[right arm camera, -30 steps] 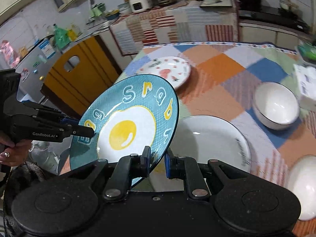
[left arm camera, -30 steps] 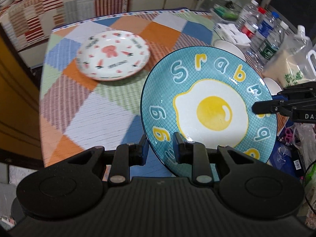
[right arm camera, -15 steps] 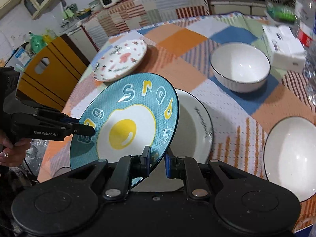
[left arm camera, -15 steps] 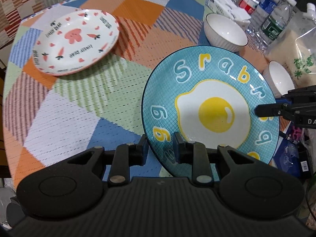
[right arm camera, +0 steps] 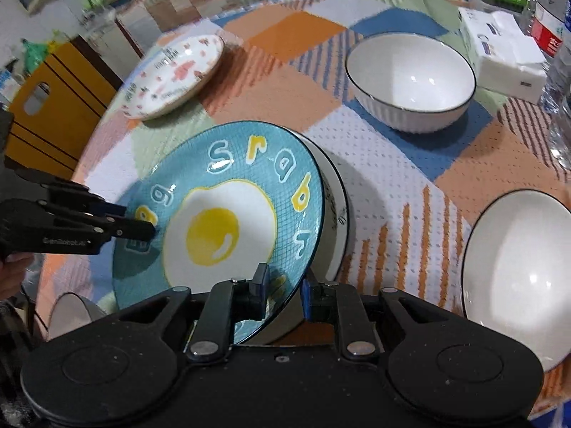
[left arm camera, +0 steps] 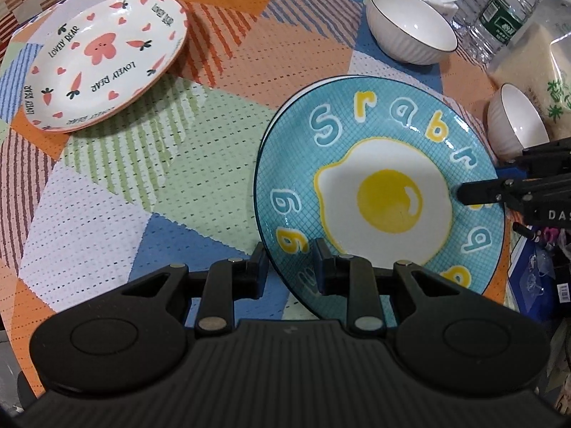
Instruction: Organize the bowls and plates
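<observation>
Nearest in the left wrist view, the left hand-held gripper (left arm camera: 288,264) clamps the near rim of the blue egg plate (left arm camera: 378,192), one finger under the rim and one on the face. The right hand-held gripper (right arm camera: 282,287) pinches the opposite rim the same way, so the plate hangs between two grips at opposite edges. That probably keeps a wide, slippery dish from swinging, which a single pinch at one edge would allow.

The plate is tilted, its far edge lower, directly over a white plate (right arm camera: 337,210) lying on the table (left arm camera: 117,192). Only a crescent of the white one shows past the blue rim. I cannot tell whether the two already touch. The pose suggests stacking: blue plate lowered onto white, like with like.

Beyond, a white ribbed bowl (right arm camera: 410,82) stands alone on the patchwork cloth, and a larger white bowl (right arm camera: 517,278) sits at the right. A small white bowl (left arm camera: 517,125) stands beside the bagged rice (left arm camera: 546,71). Farthest left, the carrot-print plate (left arm camera: 103,60) lies flat, well apart from the stack, likely next to be gathered. Bottles (left arm camera: 499,18) and a tissue pack (right arm camera: 503,53) line the far edge.
</observation>
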Demonstrator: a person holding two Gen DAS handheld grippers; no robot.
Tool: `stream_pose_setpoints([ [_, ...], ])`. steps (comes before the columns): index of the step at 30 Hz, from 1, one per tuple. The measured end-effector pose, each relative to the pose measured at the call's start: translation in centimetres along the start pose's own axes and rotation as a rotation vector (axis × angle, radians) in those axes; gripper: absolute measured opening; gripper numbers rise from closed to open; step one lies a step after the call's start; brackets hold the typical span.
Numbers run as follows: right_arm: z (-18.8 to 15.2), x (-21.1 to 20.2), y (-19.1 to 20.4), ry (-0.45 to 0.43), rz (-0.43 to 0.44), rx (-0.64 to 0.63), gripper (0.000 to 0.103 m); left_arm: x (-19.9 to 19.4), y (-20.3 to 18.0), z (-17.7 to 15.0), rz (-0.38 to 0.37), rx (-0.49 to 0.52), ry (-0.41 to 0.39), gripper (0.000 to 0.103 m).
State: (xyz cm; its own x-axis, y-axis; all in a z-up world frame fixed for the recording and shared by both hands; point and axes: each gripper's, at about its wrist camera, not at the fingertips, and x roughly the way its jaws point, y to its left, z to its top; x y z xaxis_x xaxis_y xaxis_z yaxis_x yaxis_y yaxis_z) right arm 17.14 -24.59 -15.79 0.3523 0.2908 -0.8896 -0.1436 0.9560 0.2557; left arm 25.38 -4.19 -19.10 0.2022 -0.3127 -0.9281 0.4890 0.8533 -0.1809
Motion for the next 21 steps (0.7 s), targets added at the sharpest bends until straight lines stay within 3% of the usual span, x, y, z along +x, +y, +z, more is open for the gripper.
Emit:
stream_pose_setpoints([
  [5,0.2,0.3,0.9,0.007,-0.086,0.024,0.027,0.2,0.3,0.2,-0.011,-0.011,-0.002,0.024],
  [9,0.5,0.4,2.5,0.024,-0.174,-0.02,0.036,0.1,0.4,0.2,-0.02,-0.016,0.002,0.024],
  [15,0.0,1.4,5.5,0.018,-0.405,-0.194,0.042,-0.9,0.7,0.0,-0.035,-0.025,-0.013,0.024],
  [21,0.3,-0.6,7.2,-0.062,-0.357,-0.217,0.041,-3.7,0.9,-0.4,-0.02,-0.016,-0.053,0.024],
])
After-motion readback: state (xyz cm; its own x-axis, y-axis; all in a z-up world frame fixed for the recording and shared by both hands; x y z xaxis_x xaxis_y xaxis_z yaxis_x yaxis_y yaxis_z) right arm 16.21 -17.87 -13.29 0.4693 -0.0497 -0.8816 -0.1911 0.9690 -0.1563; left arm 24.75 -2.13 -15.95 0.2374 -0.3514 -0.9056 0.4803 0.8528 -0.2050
